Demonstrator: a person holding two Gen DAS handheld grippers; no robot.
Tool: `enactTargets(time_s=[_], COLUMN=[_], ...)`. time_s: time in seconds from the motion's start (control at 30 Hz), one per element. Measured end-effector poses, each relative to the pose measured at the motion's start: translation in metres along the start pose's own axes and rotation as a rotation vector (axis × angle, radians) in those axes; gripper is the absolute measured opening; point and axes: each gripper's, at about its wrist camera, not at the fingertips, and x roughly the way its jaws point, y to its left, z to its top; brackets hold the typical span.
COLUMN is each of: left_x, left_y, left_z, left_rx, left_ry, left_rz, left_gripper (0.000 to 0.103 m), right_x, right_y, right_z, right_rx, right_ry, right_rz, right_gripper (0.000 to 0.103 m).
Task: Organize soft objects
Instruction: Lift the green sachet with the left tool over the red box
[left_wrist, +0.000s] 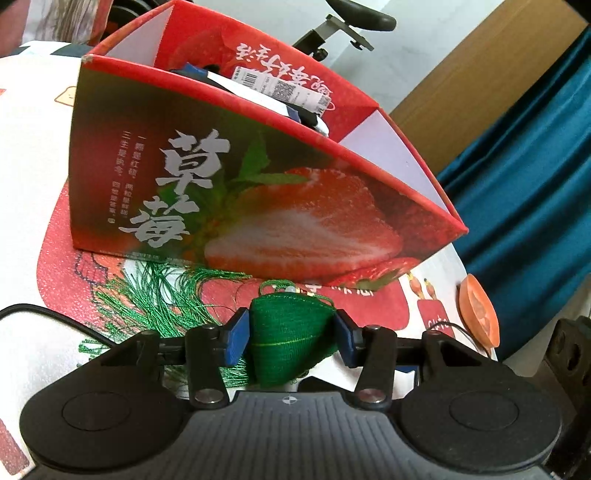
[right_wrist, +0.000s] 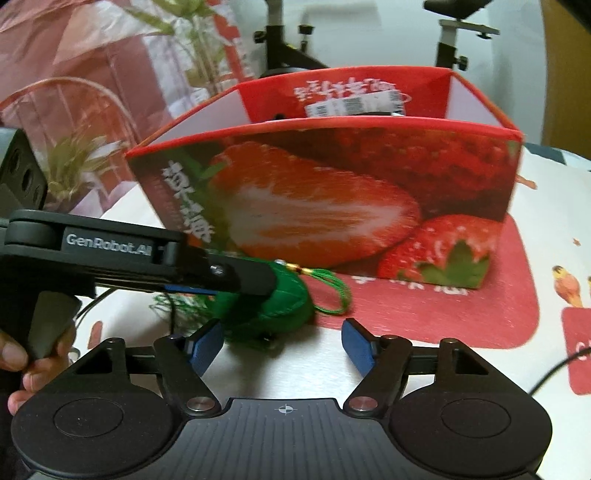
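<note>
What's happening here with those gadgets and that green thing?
A person is tidying soft items using two handheld grippers. The left gripper has its jaws closed on a green tasselled pouch lying on the table, just in front of an open strawberry box that already holds a few things. The right gripper hovers beside it with open, empty jaws.

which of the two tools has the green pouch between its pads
The left tool: its blue pads press both sides of the green pouch. The right tool is open with nothing between its pads.
</note>
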Motion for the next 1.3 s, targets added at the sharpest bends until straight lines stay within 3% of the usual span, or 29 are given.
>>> enactTargets(time_s=[0.07, 0.13, 0.23, 0.37, 0.67, 0.8, 1.07, 1.3], left_x=[0.000, 0.001, 0.000, -0.014, -0.090, -0.106, -0.097, -0.052], left_y=[-0.001, -0.003, -0.005, -0.016, -0.072, -0.088, -0.122, -0.105], left_z=[-0.001, -0.004, -0.007, 0.000, 0.059, 0.089, 0.131, 0.152], left_rx=[0.001, 0.002, -0.007, 0.006, 0.130, 0.174, 0.269, 0.228], left_ry=[0.007, 0.013, 0.011, -0.009, -0.203, -0.281, -0.388, -0.326], left_rz=[-0.008, -0.017, -0.010, -0.015, -0.022, -0.033, -0.011, 0.001], left_gripper=[0.050, 0.050, 0.050, 0.050, 0.050, 0.050, 0.053, 0.053], right_x=[0.001, 0.003, 0.001, -0.018, -0.086, -0.103, -0.101, -0.050], right_y=[0.003, 0.004, 0.006, 0.010, 0.024, 0.027, 0.014, -0.016], right_z=[0.000, 0.001, 0.001, 0.011, 0.087, 0.125, 0.184, 0.202], right_rx=[-0.020, -0.031, -0.034, -0.056, -0.137, -0.205, -0.326, -0.356], right_ry=[0.000, -0.004, 0.001, -0.037, -0.243, -0.307, -0.390, -0.320], right_rz=[0.002, 0.008, 0.023, 0.038, 0.088, 0.070, 0.017, -0.022], right_gripper=[0.067, 0.058, 0.053, 0.053, 0.052, 0.052, 0.052, 0.052])
